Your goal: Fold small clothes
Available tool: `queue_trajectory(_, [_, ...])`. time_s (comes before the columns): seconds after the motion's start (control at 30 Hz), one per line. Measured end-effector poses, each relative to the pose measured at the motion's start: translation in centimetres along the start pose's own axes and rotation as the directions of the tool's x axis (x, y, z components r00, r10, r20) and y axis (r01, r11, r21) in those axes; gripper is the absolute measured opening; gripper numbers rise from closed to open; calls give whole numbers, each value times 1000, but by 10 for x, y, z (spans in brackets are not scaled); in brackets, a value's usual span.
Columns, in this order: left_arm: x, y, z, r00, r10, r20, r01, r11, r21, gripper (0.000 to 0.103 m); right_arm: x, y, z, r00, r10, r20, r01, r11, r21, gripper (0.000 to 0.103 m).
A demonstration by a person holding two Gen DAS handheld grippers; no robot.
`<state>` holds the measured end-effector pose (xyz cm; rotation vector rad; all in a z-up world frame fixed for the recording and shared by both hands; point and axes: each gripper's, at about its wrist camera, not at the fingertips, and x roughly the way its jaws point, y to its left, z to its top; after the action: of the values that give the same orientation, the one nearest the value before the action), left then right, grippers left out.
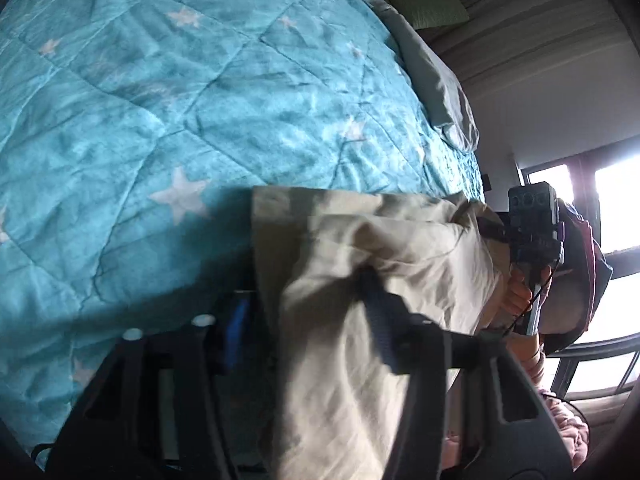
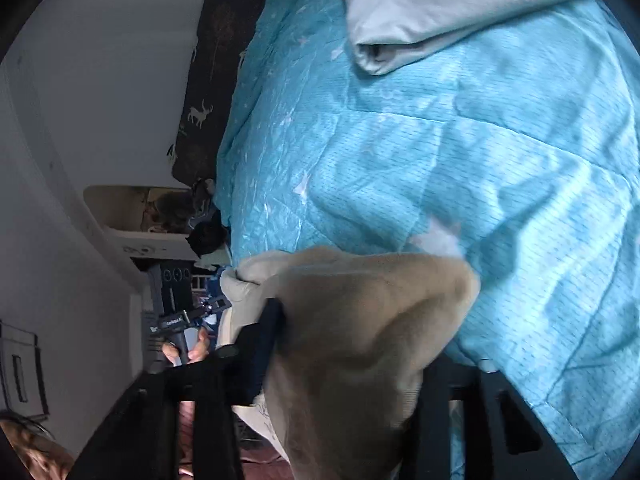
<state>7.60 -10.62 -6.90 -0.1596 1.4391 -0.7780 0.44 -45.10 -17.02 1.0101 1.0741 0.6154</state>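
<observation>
The bed point(image 1: 120, 100) fills most of both views, covered by a turquoise quilted bedspread point(image 2: 500, 200) printed with white stars; a grey pillow point(image 2: 420, 12) lies at its far end. The task's thing, a small beige garment point(image 1: 360, 300), is off the bedspread, suspended above its near edge between the two tools. It hangs in loose folds and sags under its own weight, which suggests a thin, light, soft woven cloth with no stiffness; it is likely to drape and slide rather than keep a crease, so it probably needs to be laid flat before any fold is pressed in. The left tongs point(image 1: 308, 316) are closed on one bunched part of the garment, the cloth spilling over both fingers. The right tongs point(image 2: 352, 344) are likewise clamped on the opposite part, with fabric draped over and hiding the tips. Both holds appear to sit along an upper edge or corner, though the exact seam cannot be told. Judged from this, gripping at corners or hems, with the span kept taut, should give the best control.
</observation>
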Motion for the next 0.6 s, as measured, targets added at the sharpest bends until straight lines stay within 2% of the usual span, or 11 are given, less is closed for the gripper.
queue_trajectory(0.07, [0,-12,-2,999,27,22,-27,999,31,20,-2,14,2,998,-48,42,51,996,-70,16])
queue_trajectory(0.13, [-14,-30,-7,993,52,104,-63,993,96,18,-13,43,1,994,-55,92,71,981,-178,15])
queue_trajectory(0.17, [-25,-47,-15,985,52,164,-78,984,159,18,-23,61,-3,992,-38,123,69,963,-259,15])
queue_trajectory(0.2, [-34,-58,-23,981,40,192,-80,975,206,18,-32,78,-9,989,-25,146,73,939,-335,15])
queue_trajectory(0.27, [-50,-79,-41,974,-18,225,-53,950,308,18,-48,109,-28,983,-20,184,109,867,-486,15])
queue_trajectory(0.33, [-60,-99,-64,968,-81,237,-24,912,410,18,-59,113,-42,978,-48,201,149,837,-527,15])
queue_trajectory(0.37, [-62,-108,-78,967,-98,236,-23,886,463,18,-61,111,-47,977,-61,206,163,834,-527,15])
queue_trajectory(0.43, [-57,-119,-96,971,-70,227,-60,854,516,18,-64,101,-55,977,-63,205,163,842,-514,15])
queue_trajectory(0.5, [-51,-118,-106,976,-44,211,-77,845,530,18,-68,93,-65,982,-35,187,129,844,-521,15])
queue_trajectory(0.6, [-41,-107,-111,985,-45,168,-46,864,502,18,-64,97,-70,983,-8,181,105,840,-533,15])
